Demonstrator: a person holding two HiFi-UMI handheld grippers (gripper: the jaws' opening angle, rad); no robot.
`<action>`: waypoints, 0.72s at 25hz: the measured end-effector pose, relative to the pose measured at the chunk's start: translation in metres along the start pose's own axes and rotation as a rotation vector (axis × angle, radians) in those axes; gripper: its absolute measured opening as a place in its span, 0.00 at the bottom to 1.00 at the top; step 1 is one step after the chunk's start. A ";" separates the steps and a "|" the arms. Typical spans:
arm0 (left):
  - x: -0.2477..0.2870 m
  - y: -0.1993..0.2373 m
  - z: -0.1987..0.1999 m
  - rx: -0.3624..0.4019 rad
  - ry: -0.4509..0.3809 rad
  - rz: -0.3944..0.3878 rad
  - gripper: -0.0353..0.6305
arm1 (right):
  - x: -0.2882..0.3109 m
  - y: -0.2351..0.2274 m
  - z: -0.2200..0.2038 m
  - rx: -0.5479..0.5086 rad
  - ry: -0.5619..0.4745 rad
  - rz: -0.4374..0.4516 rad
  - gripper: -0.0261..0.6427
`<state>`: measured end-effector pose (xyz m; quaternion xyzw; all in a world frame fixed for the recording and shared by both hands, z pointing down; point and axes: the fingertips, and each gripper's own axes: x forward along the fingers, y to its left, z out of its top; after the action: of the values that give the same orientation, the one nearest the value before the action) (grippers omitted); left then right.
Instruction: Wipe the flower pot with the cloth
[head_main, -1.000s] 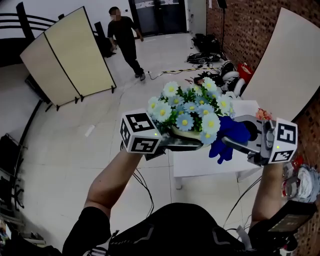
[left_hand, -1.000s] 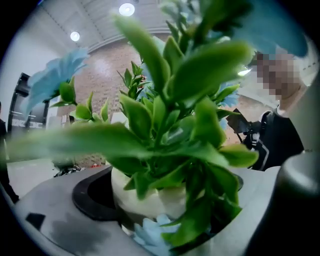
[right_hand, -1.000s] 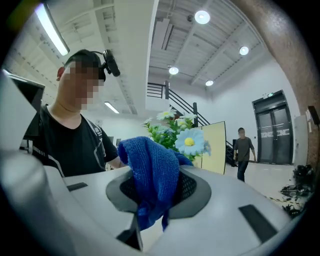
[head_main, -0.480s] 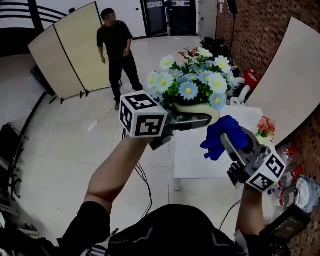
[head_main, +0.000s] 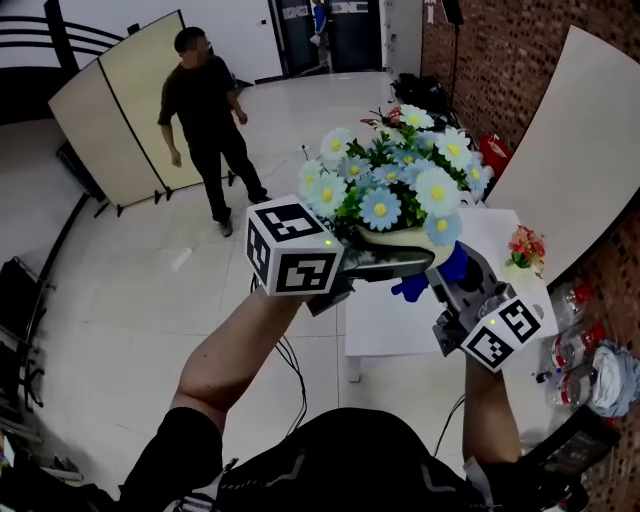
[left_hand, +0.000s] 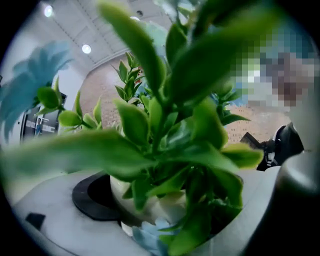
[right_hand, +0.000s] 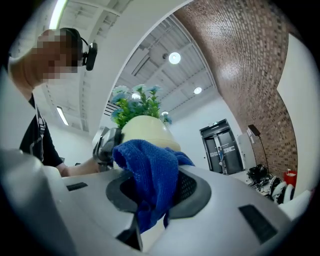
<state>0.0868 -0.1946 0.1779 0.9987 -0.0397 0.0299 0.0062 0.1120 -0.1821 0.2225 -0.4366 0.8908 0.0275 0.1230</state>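
In the head view, the left gripper (head_main: 400, 262) is holding the cream flower pot (head_main: 405, 240) in the air above the white table (head_main: 390, 325), with its jaws clamping the pot just under the daisies (head_main: 400, 180). The right gripper (head_main: 440, 280) is sitting below and to the right of the pot. It is pinching the blue cloth (head_main: 412, 288), which is lying against the pot's lower side. A person (head_main: 205, 115) is walking on the floor well behind.

In the left gripper view, green leaves (left_hand: 165, 125) are filling most of the picture. Beneath them the jaws are bearing on the pale pot wall from either side.

In the right gripper view, the jaws are closing on a fold of the cloth. Its bunched top is touching the pot's rounded belly and a loose end is hanging down between the jaws.

The pot is hanging from one gripper alone, on a smooth curved wall. A firm upward rub from the cloth is therefore likely to twist the pot in the jaws or slide it out, dropping it onto the table or the floor. The cloth is caught by only a fold, so dragging it hard across the pot could pull it free
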 end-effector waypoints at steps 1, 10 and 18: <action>0.001 -0.002 0.000 -0.003 0.000 -0.012 0.88 | 0.004 -0.006 -0.001 0.006 0.002 -0.005 0.18; -0.006 -0.009 0.002 -0.005 -0.002 0.021 0.88 | -0.004 -0.010 0.001 0.105 -0.028 0.006 0.18; -0.004 0.015 -0.009 -0.049 -0.022 0.095 0.88 | -0.032 0.035 0.008 0.143 -0.166 0.066 0.18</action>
<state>0.0816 -0.2087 0.1864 0.9955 -0.0880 0.0184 0.0287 0.1053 -0.1347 0.2203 -0.3931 0.8912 0.0041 0.2263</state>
